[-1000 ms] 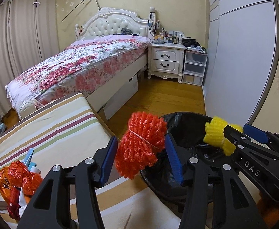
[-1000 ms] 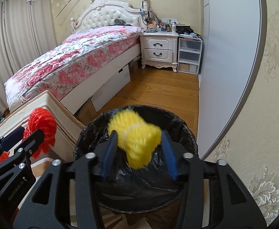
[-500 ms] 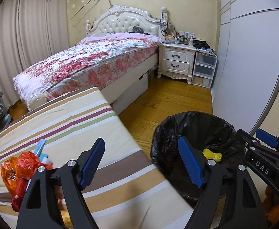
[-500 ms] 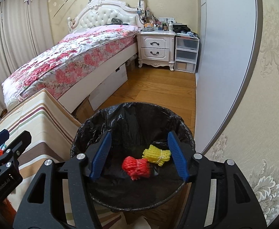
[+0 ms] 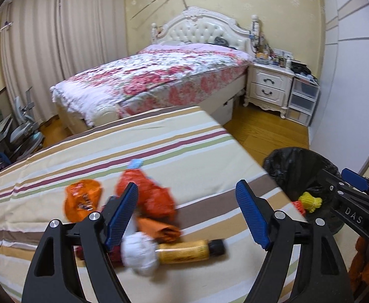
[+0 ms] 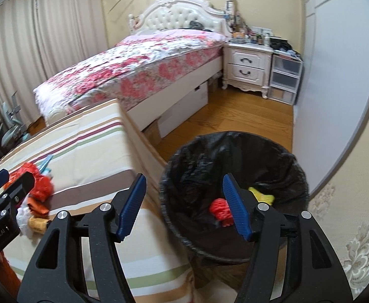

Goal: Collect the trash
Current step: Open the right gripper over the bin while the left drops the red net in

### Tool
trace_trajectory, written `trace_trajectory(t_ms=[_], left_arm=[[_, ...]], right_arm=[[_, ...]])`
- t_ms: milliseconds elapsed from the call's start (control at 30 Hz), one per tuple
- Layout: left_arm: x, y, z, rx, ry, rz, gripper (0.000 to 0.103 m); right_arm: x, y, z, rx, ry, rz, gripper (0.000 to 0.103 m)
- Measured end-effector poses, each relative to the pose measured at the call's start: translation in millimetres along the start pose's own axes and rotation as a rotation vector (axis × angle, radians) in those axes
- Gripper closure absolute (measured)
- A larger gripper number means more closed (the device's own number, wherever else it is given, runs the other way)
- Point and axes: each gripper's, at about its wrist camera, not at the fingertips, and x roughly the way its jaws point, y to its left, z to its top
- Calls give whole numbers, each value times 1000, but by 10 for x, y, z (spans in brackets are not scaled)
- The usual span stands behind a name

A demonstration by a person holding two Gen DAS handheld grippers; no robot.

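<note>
Striped desk [image 5: 184,151] trash lies bunched; spread, empty left claw [image 5: 187,214] might pinch cloth or nudge the bottle [image 5: 184,251] off. Right claw [image 6: 184,207] is spread, empty.

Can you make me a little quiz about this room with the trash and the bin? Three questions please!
1. True or false: the left gripper is holding a piece of trash.
2. What colours are the two net bundles lying in the bin?
3. Which lies on the striped cloth? A) a yellow tube with a black cap B) a green cup C) a spoon

Key:
1. False. Its jaws are open with nothing between them.
2. Red and yellow.
3. A, the yellow tube, beside a white wad and orange wrappers.
</note>
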Motion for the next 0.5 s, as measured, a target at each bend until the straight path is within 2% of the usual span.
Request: trace_trajectory(t_ms=[500], left_arm=[[-198,1321,-406,-206,51,223,26]], right_arm=[[-36,1322,-36,-228,38,205,41]])
